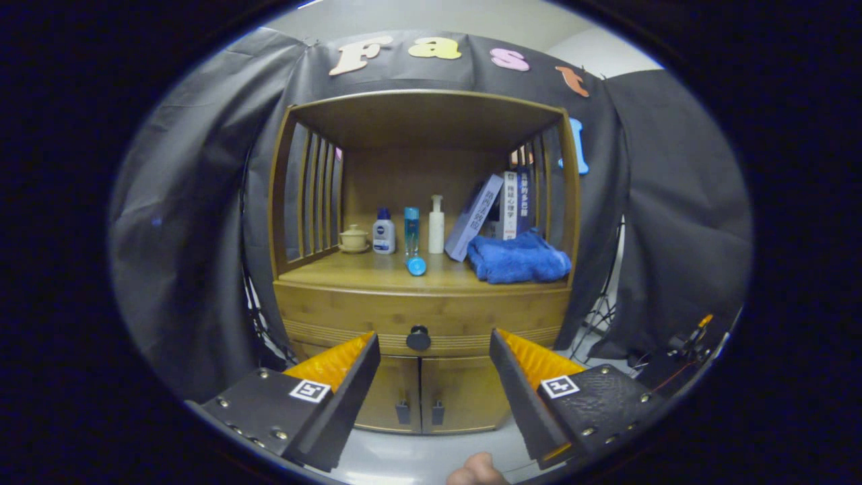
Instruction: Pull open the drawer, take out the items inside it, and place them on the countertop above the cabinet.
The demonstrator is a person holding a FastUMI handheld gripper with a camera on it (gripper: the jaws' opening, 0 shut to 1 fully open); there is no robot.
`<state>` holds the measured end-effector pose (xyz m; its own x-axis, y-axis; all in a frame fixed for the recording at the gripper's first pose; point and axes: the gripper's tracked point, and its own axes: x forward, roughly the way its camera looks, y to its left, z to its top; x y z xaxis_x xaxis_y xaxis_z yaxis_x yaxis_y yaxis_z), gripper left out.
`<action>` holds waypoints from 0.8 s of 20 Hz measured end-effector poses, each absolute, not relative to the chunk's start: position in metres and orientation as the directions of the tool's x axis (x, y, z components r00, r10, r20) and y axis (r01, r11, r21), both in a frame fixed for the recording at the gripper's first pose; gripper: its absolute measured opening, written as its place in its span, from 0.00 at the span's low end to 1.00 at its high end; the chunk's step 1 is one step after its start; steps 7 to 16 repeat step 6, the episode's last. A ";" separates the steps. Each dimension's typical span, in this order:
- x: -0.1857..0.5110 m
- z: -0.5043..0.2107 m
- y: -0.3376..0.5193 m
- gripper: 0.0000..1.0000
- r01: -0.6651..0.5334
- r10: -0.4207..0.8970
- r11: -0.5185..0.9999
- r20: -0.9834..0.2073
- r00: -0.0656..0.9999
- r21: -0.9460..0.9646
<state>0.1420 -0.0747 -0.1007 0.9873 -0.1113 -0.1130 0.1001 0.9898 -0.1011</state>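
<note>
1. The hand-held gripper point(434, 350) is spread wide, its fingers holding nothing.
2. Between and just beyond the fingers sits the drawer point(350, 316), closed, with its dark knob point(418, 338).
3. Above, the tabletop point(363, 273) carries bottles point(436, 225), a blue towel point(516, 259) and leaning books point(515, 202).

gripper point(434, 340): two wedge-shaped jaws set wide apart, nothing between | ribbed inner pads | textured mounts studded with round screws | a square black-and-white marker tag on each | fingertip point(477, 470) peeking below
</note>
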 end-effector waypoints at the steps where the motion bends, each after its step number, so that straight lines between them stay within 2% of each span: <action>1: 0.136 -0.088 -0.068 0.98 0.087 -0.096 0.993 -0.113 0.989 -0.081; 6: 0.091 -0.024 -0.048 0.98 0.016 -0.015 1.000 -0.073 0.997 0.013; 16: 0.091 -0.024 -0.048 0.98 0.016 -0.015 1.000 -0.073 0.997 0.013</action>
